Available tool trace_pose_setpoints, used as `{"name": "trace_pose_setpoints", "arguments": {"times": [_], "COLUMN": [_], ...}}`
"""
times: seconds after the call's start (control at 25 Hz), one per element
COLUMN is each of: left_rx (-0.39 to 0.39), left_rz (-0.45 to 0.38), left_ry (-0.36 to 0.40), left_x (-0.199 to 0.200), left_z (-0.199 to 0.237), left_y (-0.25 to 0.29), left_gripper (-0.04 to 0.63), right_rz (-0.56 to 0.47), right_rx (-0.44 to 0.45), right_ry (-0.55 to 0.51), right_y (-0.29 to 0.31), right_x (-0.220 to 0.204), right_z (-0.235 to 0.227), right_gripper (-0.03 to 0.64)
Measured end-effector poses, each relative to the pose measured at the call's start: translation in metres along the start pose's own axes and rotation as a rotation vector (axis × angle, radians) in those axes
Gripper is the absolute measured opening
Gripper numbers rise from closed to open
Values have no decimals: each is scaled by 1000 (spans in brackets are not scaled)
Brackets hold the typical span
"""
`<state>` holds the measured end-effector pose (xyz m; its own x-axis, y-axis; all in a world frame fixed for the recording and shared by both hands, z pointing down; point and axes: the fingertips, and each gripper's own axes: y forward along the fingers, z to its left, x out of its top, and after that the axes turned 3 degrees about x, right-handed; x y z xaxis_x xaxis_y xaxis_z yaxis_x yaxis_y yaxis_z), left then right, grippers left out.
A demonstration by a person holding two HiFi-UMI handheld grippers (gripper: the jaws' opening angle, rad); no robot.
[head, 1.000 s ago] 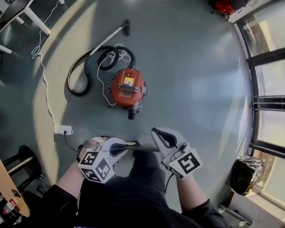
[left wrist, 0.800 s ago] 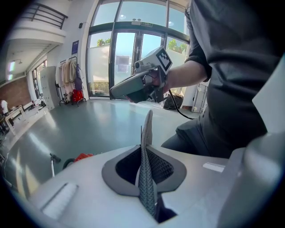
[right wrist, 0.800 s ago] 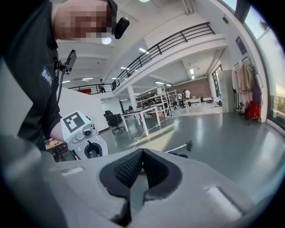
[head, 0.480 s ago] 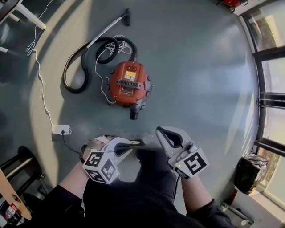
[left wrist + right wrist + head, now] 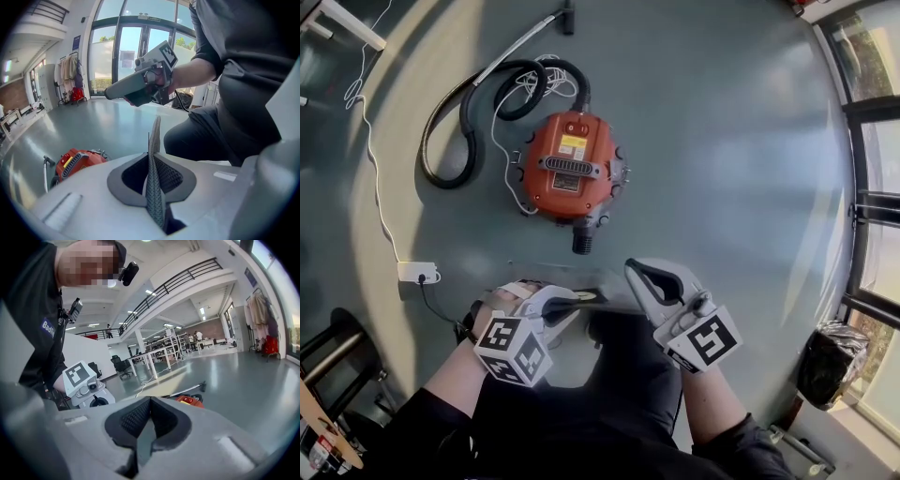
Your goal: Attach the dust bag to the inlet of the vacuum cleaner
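Note:
The orange vacuum cleaner sits on the grey floor, its short black inlet stub pointing toward me. A thin grey dust bag stretches flat between both grippers, just in front of the inlet and apart from it. My left gripper is shut on the bag's left edge; in the left gripper view the woven bag stands edge-on between the pads. My right gripper is shut on the bag's right edge. In the right gripper view a grey strip of bag lies between the pads.
A black hose loops behind the vacuum, with a metal wand beyond it. A white power strip and its cable lie at the left. A black sack stands by the window frames at the right. My legs are under the grippers.
Both grippers have sunk toward the floor with the bag still held between them. The vacuum now looks larger and closer in the head view.

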<state>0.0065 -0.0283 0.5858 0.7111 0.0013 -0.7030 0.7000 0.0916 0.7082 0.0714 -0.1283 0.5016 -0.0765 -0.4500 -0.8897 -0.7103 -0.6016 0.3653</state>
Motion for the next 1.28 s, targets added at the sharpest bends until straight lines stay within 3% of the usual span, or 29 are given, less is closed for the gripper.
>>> {"name": "trace_pose_setpoints", "arguments": {"times": [0.8,1.28], "left_rx": [5,38], "left_rz": [-35,-44], "left_ry": [47,80], "left_x": [-70,-94], "left_z": [22,37], "left_y": [85,113], "left_gripper": [40,38], "right_rz": [-76,-172], "right_rx": [31,102], "right_ry": [-65,-116], "right_y": [57,84], "right_x": [-95,-100], "right_z": [-51,-59], "right_gripper": [-8,-8]}}
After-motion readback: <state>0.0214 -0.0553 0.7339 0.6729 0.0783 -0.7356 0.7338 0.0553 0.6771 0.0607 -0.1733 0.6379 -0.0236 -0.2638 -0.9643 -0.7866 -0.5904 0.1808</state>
